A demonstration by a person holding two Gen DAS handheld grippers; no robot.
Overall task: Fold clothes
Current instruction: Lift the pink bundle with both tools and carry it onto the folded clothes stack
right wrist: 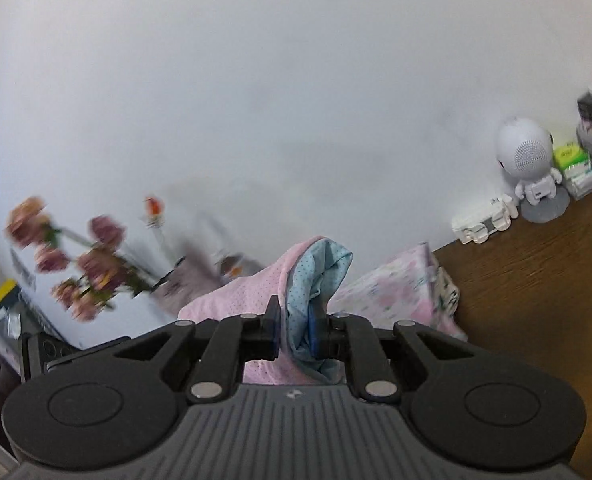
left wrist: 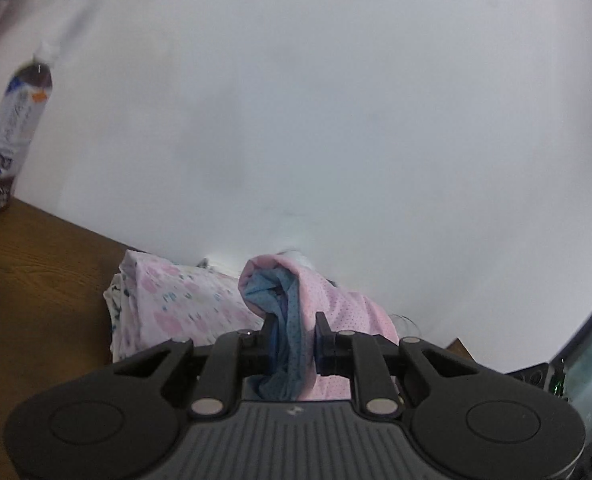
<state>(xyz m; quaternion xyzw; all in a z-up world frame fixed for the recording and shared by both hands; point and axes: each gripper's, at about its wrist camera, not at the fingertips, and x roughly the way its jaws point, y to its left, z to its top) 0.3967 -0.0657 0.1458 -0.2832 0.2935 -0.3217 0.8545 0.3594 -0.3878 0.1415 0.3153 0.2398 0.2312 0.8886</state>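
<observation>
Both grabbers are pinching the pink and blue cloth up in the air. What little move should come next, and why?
Probably lower it toward the wooden table. The left gripper and right gripper each pinch the pink and blue garment, bunched against the wall, so it needs laying flat before folding.

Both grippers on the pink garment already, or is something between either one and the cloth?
Nothing visible in between. The left gripper is shut on the pink garment, bunching its blue lining, and the right gripper is shut on another part of it. A floral folded pile lies beside it on the wooden table.
</observation>
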